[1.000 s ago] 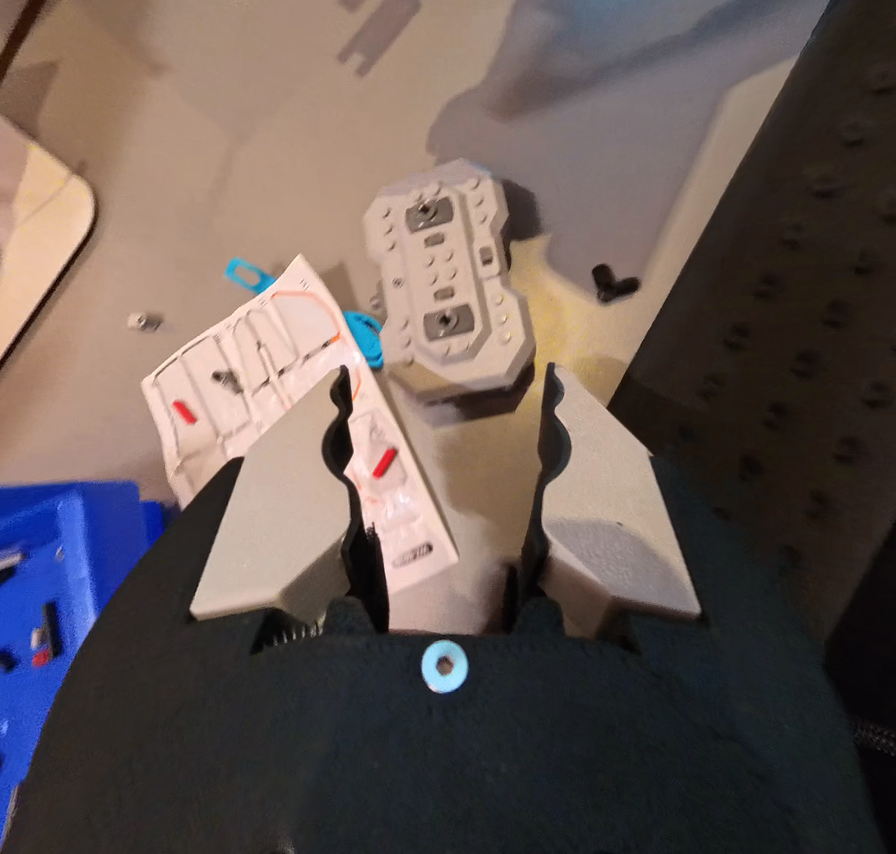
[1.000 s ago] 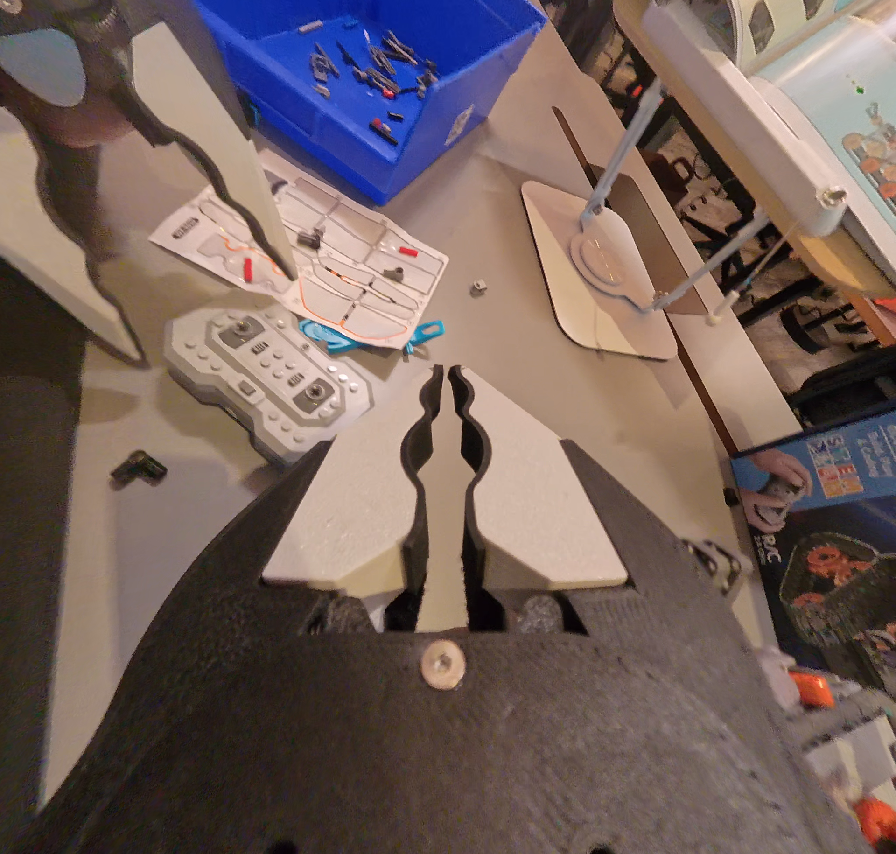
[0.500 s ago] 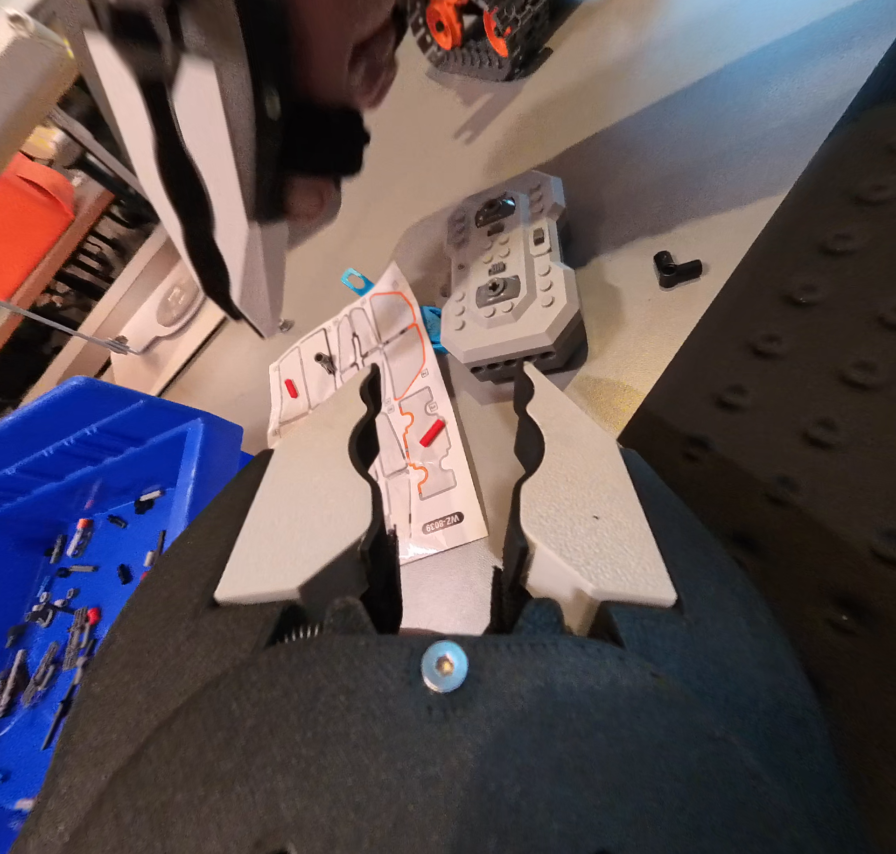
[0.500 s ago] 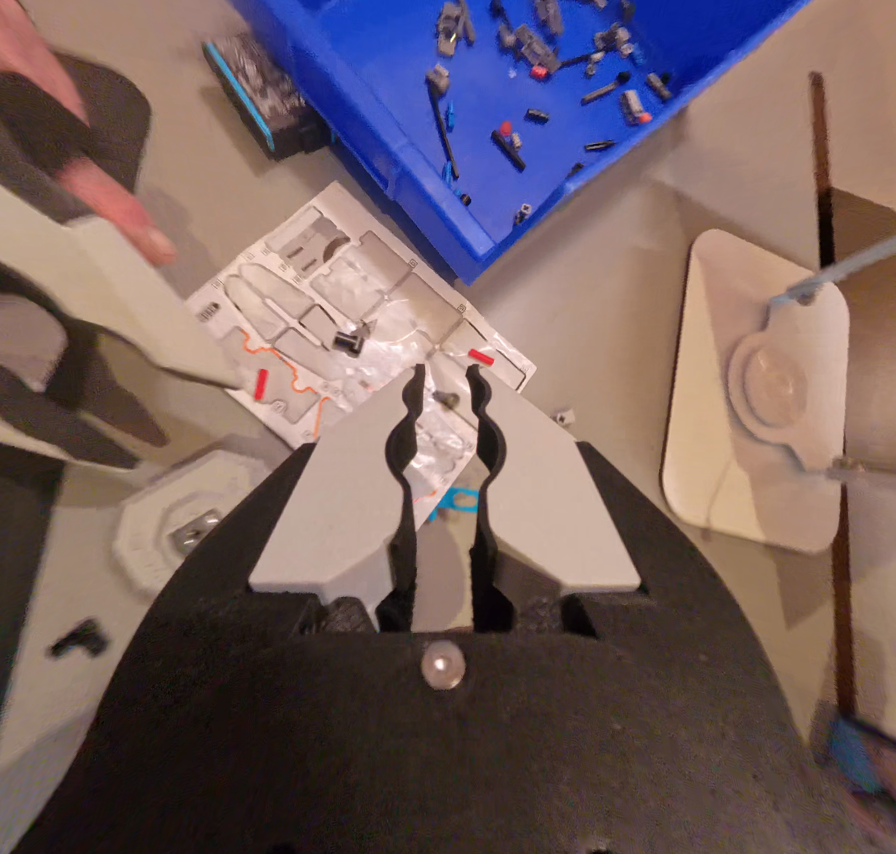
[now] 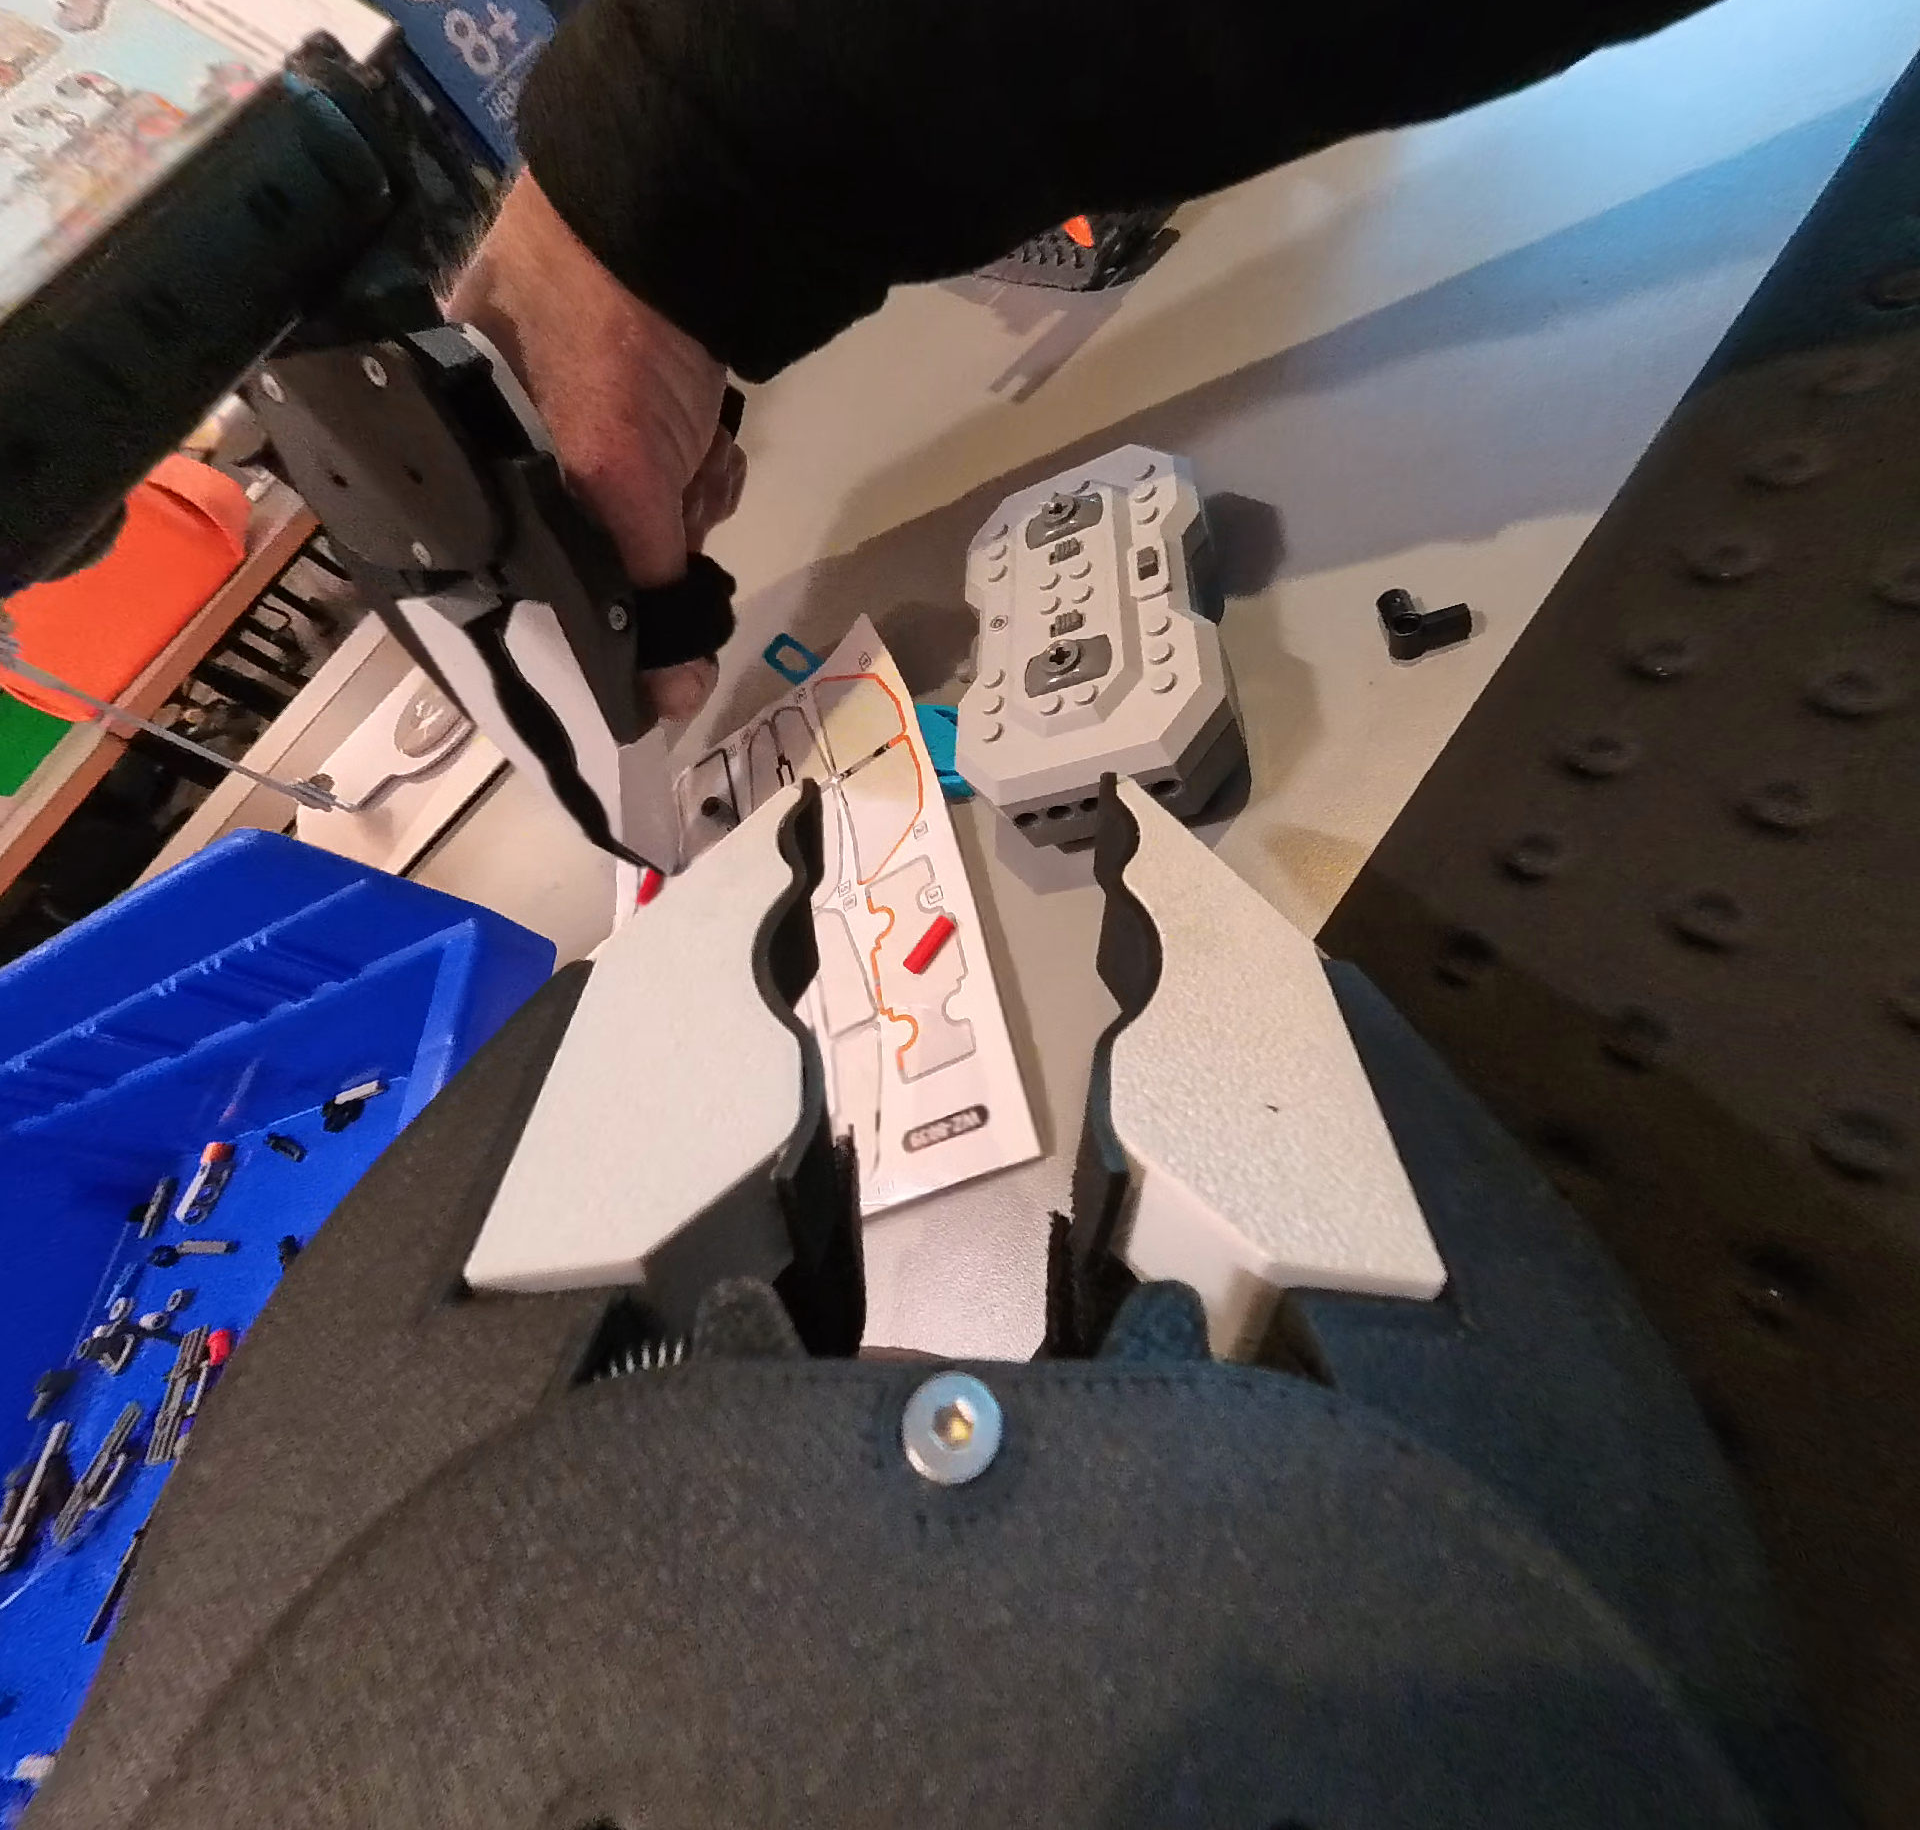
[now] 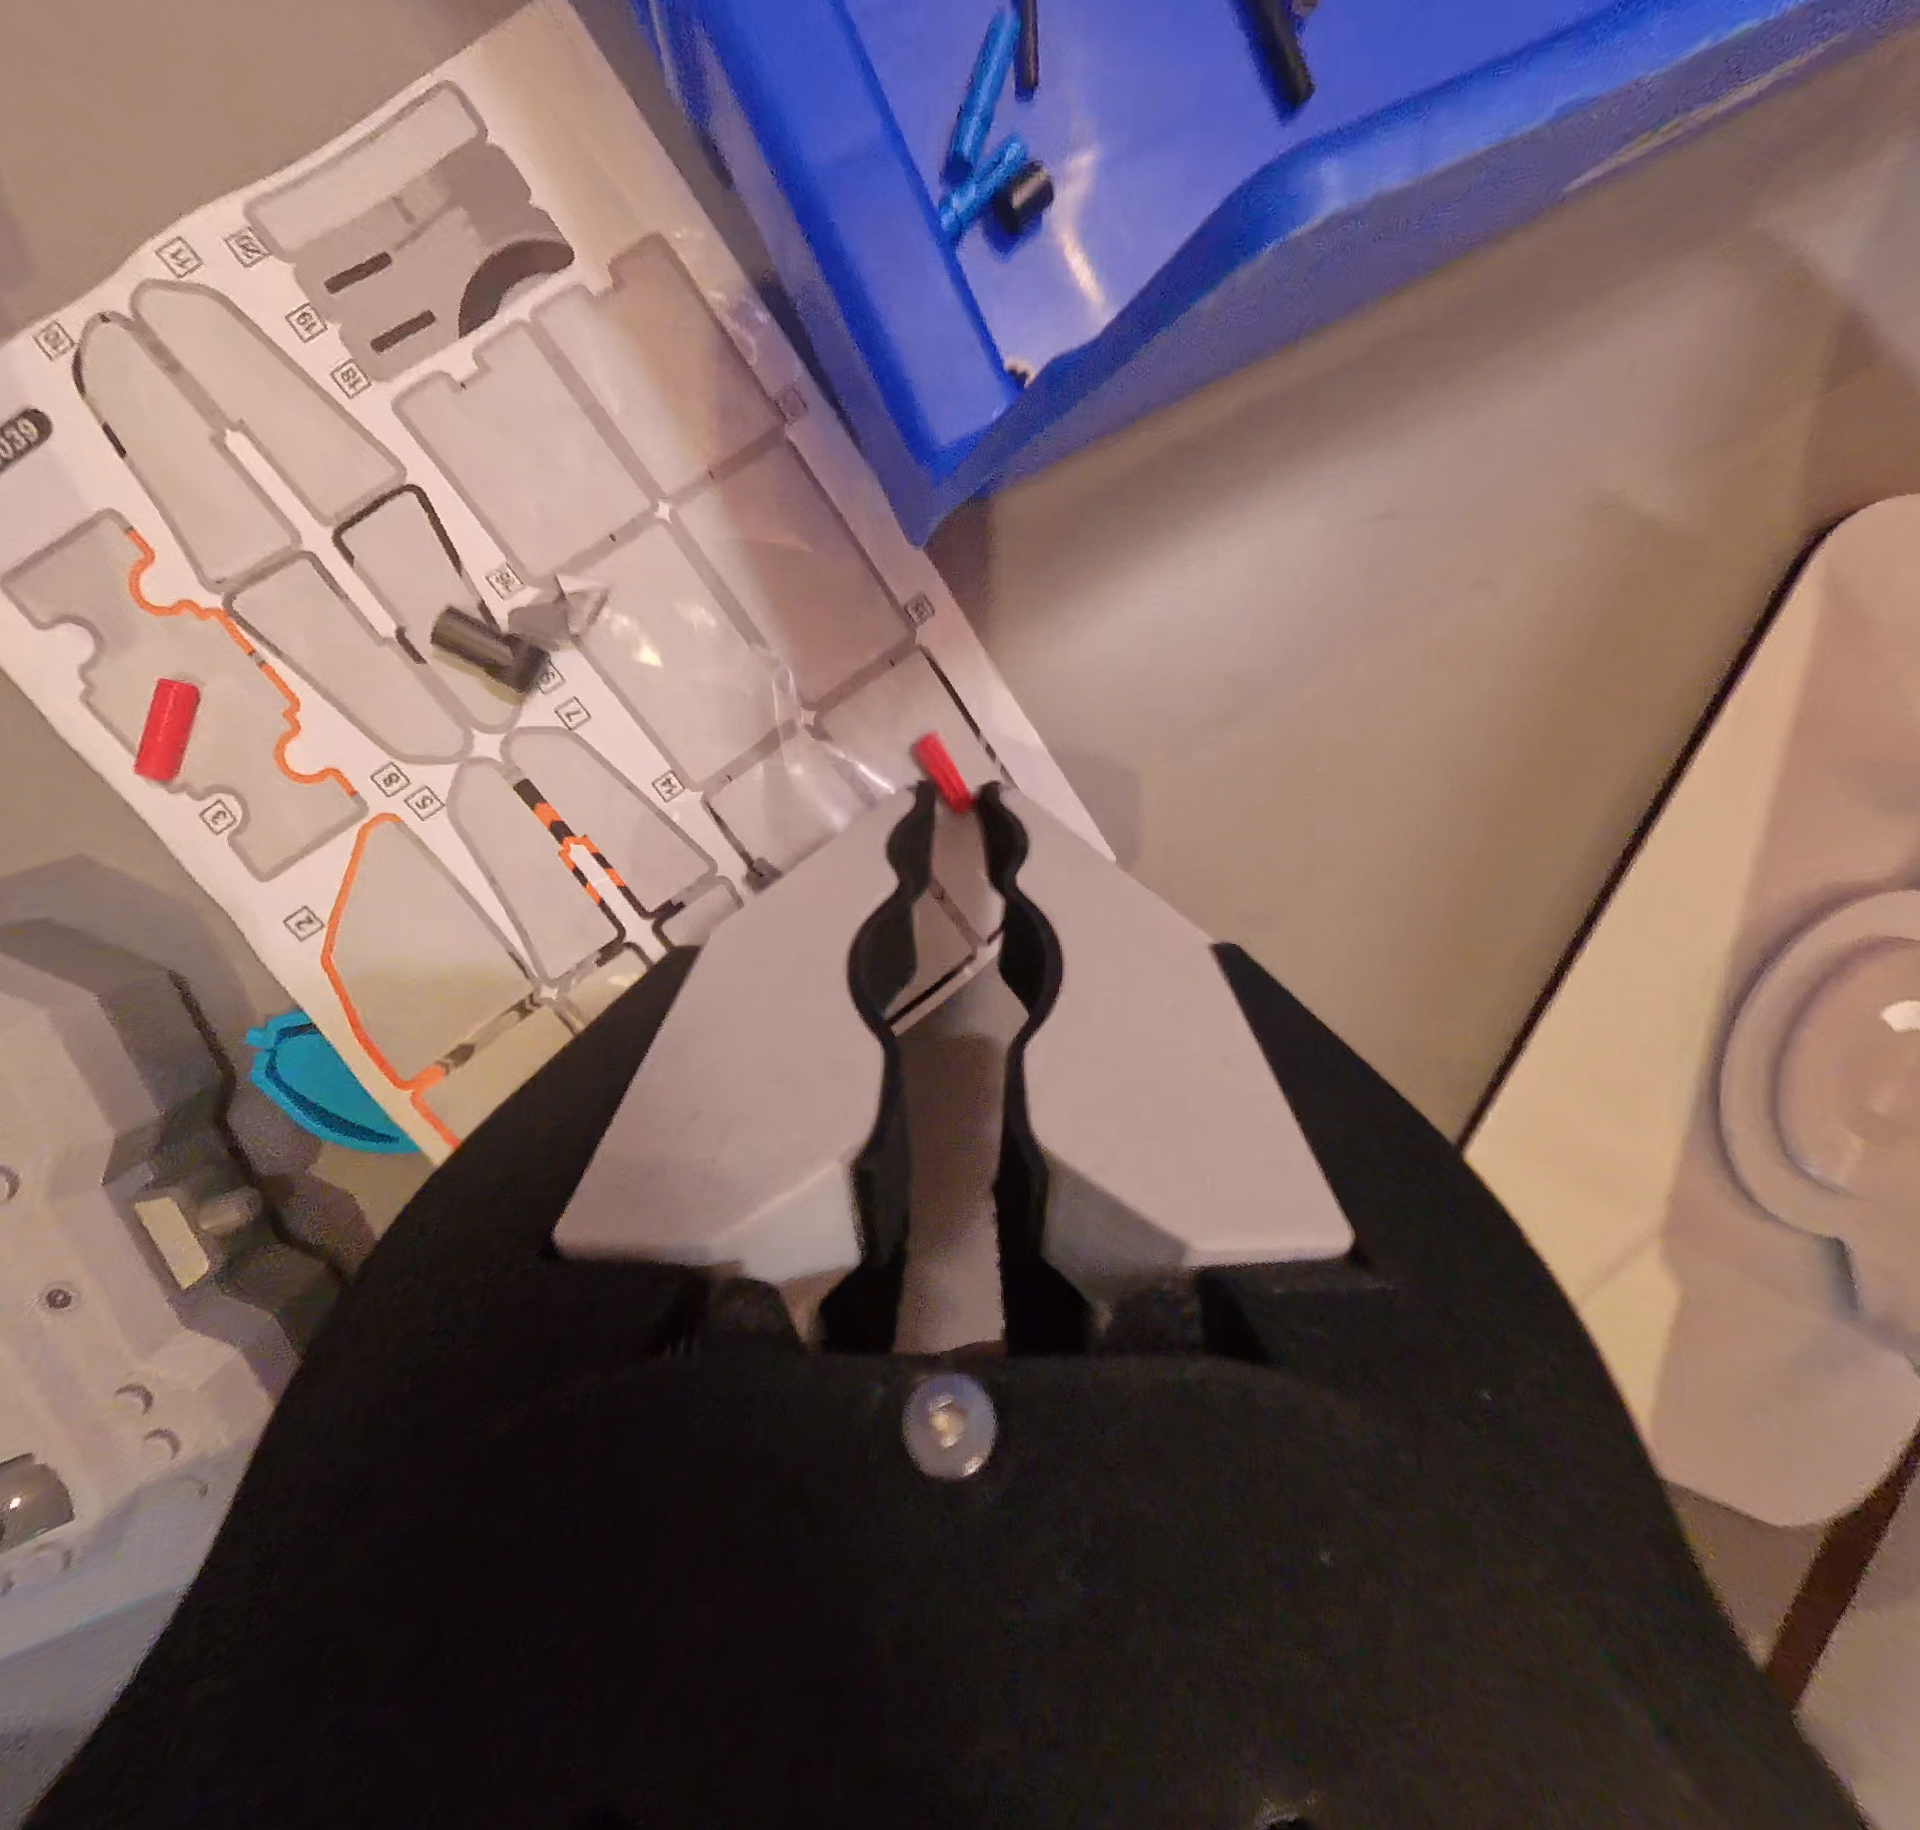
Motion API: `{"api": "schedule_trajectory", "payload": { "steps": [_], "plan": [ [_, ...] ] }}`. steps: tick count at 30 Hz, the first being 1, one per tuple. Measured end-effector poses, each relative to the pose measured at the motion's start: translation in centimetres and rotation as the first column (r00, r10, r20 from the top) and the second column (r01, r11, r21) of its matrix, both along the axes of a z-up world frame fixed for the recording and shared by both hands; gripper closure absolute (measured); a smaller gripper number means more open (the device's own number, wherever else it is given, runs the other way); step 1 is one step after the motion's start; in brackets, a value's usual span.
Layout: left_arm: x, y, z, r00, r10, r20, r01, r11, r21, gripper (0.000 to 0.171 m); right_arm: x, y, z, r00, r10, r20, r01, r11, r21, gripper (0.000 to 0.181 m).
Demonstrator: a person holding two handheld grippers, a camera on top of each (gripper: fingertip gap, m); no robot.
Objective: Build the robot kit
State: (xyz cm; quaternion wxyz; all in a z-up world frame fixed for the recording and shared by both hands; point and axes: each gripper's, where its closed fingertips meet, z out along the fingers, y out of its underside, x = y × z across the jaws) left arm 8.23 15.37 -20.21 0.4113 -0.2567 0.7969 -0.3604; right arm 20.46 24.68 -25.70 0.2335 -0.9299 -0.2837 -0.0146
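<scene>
In the left wrist view, a blue bin (image 5: 260, 1001) of small parts sits at the far left; just beside it the right gripper (image 5: 649, 850), held by a hand (image 5: 613, 430) in a dark sleeve, points steeply down onto the near edge of a sticker sheet (image 5: 935, 1105); the left gripper (image 5: 956, 793) hovers above that sheet with its jaws spread wide and nothing between them; another red peg (image 5: 928, 946) lies on the sheet below the gap; a grey control box (image 5: 1091, 658) rests past the sheet's far end, and a black elbow piece (image 5: 1423, 622) lies apart to its right.

In the right wrist view, a teal piece (image 6: 312, 1084) peeks from under the sheet at the left; a dark pin (image 6: 483, 648) lies mid-sheet; the right gripper's jaws are drawn nearly together, the tips on either side of a small red peg (image 6: 943, 772) at the sheet's edge, seemingly pinching its end; a white lamp base (image 6: 1766, 1053) lies at the right.
</scene>
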Motion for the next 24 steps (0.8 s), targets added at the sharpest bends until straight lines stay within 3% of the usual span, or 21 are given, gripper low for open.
{"api": "schedule_trajectory", "payload": {
  "steps": [7,10,16,24],
  "plan": [
    [0.0,0.3,0.7,1.0,0.01,0.016,-0.01,0.999,-0.047,0.12,-0.2,0.0,0.1,0.997,-0.016,-0.07,0.017,1.0,0.018,0.181],
    [0.2,1.4,2.2,0.997,0.046,0.067,-0.04,0.996,-0.081,0.127,-0.7,-0.4,1.7,0.996,-0.03,-0.083,0.035,0.998,0.055,0.181],
    [2.4,5.6,4.3,0.976,0.12,0.18,-0.127,0.992,0.026,0.133,-5.7,-3.3,7.1,0.981,0.051,-0.19,-0.029,0.993,0.119,0.181],
    [3.3,3.9,3.7,0.967,-0.083,0.24,0.011,0.958,0.286,0.141,-10.2,-6.8,8.8,0.939,0.146,-0.312,-0.131,0.989,0.066,0.181]
  ]
}}
